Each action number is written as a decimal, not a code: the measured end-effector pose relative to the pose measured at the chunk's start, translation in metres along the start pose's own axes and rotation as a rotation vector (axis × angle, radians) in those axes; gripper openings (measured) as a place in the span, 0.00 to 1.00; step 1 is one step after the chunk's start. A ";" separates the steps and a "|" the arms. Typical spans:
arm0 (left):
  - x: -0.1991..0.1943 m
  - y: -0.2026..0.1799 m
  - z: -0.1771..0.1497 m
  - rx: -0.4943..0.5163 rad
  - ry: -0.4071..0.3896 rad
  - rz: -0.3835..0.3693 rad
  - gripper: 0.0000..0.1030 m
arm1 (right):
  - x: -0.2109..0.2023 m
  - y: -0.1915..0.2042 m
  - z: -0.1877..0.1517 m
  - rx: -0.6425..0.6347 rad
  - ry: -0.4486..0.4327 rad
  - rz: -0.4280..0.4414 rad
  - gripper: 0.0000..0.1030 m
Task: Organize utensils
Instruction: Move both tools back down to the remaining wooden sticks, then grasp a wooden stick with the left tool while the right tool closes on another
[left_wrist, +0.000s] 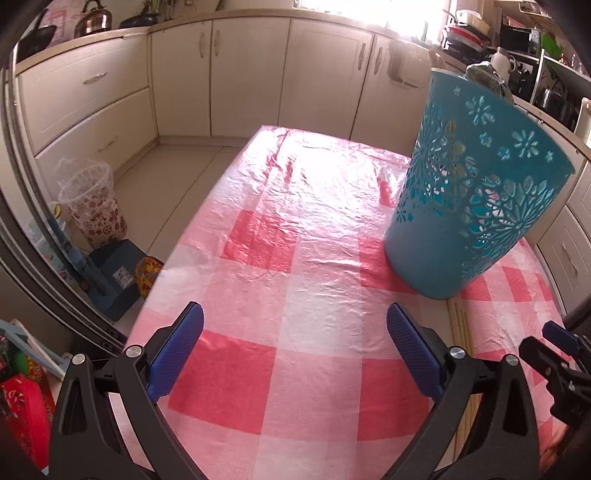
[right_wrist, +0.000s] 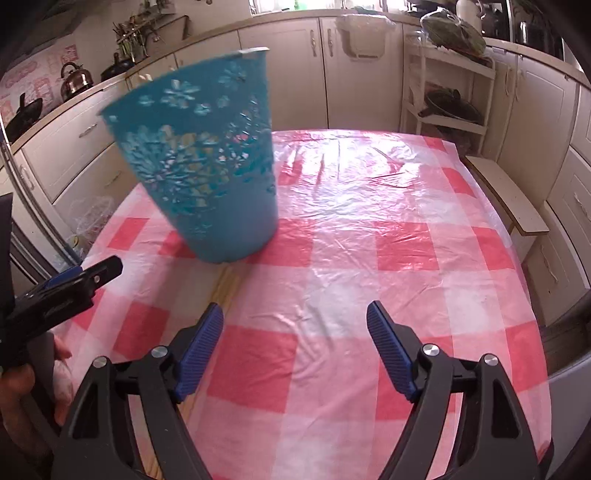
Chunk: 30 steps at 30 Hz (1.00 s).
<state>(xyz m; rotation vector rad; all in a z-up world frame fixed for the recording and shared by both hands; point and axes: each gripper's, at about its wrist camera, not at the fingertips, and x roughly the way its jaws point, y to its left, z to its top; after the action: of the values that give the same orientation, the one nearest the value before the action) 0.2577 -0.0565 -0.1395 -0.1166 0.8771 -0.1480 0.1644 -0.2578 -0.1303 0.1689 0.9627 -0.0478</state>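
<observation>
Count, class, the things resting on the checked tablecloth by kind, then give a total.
Teal plastic cut-out flower-pattern holder: 1
Pale wooden chopsticks lying together in front of the holder: at least 3 visible, exact number unclear
Total: at least 4

Both grippers hover with open jaws, holding nothing.

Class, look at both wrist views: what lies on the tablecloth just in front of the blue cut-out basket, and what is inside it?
Pale chopsticks lie in front of the blue basket, partly hidden by the tongs. Its contents cannot be made out.
</observation>
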 end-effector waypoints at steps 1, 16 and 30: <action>-0.012 0.002 -0.003 -0.006 -0.023 -0.003 0.93 | -0.010 0.003 -0.004 -0.002 -0.013 0.014 0.75; -0.066 0.011 -0.034 -0.047 -0.041 -0.036 0.93 | 0.025 0.035 -0.017 -0.022 0.091 0.069 0.40; -0.024 -0.059 -0.030 0.129 0.088 -0.064 0.93 | 0.021 0.004 -0.023 -0.128 0.097 0.039 0.10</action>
<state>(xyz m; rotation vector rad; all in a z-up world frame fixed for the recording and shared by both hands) 0.2145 -0.1118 -0.1313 -0.0174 0.9492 -0.2706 0.1581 -0.2491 -0.1598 0.0720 1.0553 0.0584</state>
